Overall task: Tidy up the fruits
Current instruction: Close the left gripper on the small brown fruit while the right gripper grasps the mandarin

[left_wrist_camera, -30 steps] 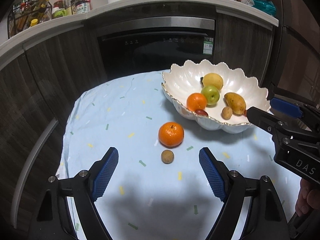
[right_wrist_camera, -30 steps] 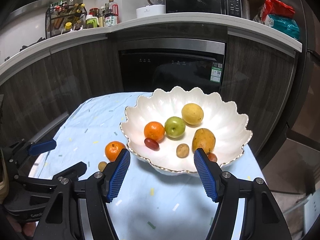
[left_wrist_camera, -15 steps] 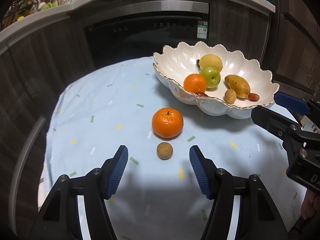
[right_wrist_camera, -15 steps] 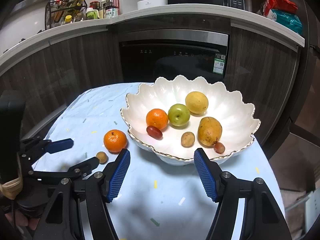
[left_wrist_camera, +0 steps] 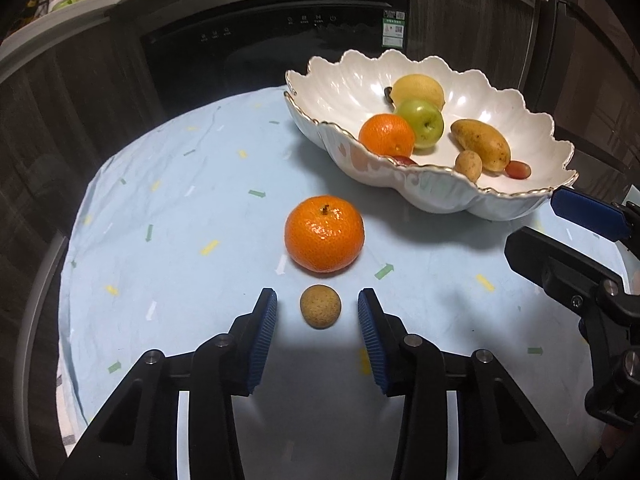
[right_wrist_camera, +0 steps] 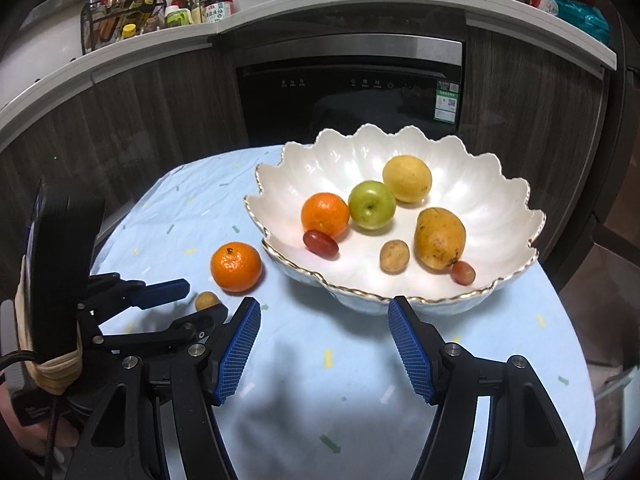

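Left gripper (left_wrist_camera: 317, 312), jaws closing but not yet touching, straddles a small, light, firm-looking longan (left_wrist_camera: 320, 305), best pinched across its middle.

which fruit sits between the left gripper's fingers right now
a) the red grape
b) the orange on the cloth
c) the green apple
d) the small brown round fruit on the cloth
d: the small brown round fruit lies on the cloth between the left gripper fingers, with a gap on each side, while the orange on the cloth sits just beyond it.
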`<state>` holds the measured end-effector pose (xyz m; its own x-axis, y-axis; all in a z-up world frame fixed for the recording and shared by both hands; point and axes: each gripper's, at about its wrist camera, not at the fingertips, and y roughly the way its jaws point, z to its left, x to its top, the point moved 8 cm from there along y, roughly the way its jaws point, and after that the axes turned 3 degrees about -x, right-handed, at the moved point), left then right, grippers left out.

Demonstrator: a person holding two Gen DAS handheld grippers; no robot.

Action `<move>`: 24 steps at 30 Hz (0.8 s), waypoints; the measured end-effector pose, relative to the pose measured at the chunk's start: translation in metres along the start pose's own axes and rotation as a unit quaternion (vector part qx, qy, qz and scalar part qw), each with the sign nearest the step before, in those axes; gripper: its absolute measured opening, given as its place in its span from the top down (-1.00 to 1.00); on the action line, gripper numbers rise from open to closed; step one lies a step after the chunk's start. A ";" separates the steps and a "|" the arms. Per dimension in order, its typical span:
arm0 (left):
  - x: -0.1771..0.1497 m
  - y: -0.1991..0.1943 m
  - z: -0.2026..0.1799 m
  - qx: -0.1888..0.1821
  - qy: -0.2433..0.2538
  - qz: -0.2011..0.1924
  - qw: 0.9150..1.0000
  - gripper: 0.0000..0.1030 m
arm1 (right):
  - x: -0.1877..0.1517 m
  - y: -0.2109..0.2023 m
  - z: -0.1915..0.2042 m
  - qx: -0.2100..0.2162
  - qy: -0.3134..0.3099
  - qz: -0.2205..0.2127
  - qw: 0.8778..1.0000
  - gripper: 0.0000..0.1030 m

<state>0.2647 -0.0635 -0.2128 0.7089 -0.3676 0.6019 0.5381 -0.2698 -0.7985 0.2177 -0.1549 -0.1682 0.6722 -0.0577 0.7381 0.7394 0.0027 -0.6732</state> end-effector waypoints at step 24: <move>-0.020 -0.008 0.043 0.018 -0.046 0.008 0.999 0.57 | -0.005 0.028 0.039 0.035 -0.007 0.030 0.999 -0.31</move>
<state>0.2659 -0.0152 -0.2187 0.7553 -0.2870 0.5892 0.5418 -0.2324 -0.8078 0.2362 -0.1158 -0.1895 0.7149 -0.0421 0.6979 0.6989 0.0748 -0.7113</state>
